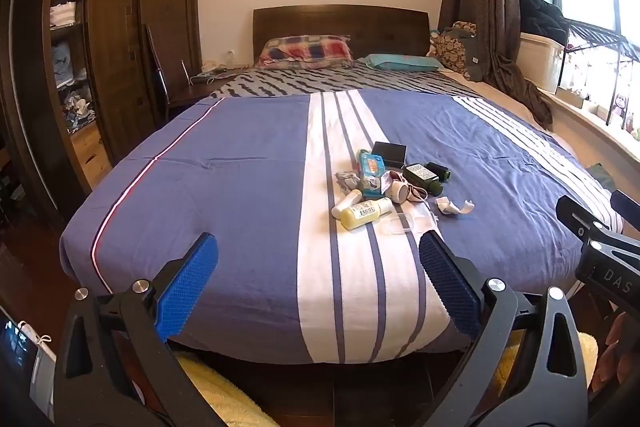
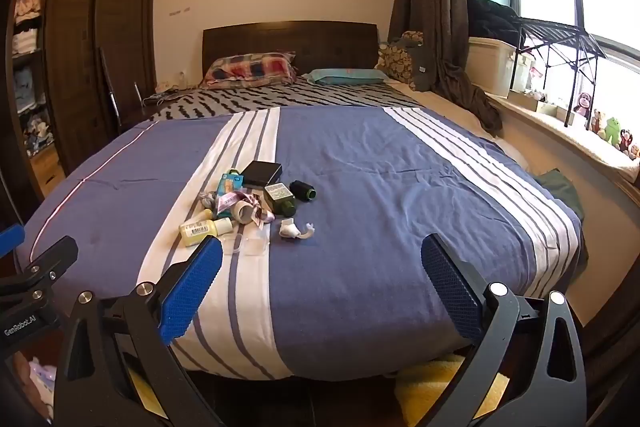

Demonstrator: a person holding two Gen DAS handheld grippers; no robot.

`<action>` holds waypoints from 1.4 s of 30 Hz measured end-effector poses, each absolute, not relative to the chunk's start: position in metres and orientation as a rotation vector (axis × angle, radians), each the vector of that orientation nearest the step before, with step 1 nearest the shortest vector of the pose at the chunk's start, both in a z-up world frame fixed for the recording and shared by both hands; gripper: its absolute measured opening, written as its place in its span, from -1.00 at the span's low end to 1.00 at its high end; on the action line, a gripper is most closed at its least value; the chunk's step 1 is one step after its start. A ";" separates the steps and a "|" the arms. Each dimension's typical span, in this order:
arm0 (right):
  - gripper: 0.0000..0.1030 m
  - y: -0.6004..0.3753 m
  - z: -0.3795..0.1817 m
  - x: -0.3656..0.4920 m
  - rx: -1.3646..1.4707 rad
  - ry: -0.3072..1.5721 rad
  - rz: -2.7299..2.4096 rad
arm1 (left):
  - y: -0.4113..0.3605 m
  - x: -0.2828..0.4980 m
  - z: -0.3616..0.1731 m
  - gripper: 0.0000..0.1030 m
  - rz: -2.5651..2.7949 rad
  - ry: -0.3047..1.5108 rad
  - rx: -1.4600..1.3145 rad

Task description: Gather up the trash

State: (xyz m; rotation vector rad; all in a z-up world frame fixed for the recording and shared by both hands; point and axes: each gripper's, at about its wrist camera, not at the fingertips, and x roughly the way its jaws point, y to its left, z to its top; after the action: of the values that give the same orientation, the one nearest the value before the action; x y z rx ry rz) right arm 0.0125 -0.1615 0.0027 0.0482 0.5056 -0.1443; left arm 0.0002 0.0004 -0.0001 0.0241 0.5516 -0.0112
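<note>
Your left gripper point(image 1: 319, 259) and right gripper point(image 2: 322, 261) gape wide, holding nothing; trash pile point(image 2: 248, 205) on bed point(image 2: 360, 227); toys point(image 2: 612, 135) show only in right view.

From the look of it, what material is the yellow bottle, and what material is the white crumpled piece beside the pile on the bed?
The yellow bottle seems to be smooth translucent plastic: pale liquid shows through, and it carries a white cap and a printed label. The white crumpled piece looks like matte paper or tissue, being creased and torn-edged, though thin plastic wrap cannot be ruled out.
</note>
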 end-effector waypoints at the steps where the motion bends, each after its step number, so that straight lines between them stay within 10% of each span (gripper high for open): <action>1: 0.94 -0.161 0.002 0.013 0.048 0.508 -0.144 | 0.000 0.000 0.000 0.85 -0.011 0.550 0.027; 42: 0.94 -0.161 0.021 0.001 0.050 0.465 -0.120 | 0.014 -0.009 0.020 0.85 0.013 0.503 0.005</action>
State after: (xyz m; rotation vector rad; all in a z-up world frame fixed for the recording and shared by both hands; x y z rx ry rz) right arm 0.0012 -0.1614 0.0208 0.0498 0.4654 -0.1201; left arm -0.0094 0.0145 0.0204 0.0052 0.5033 0.0126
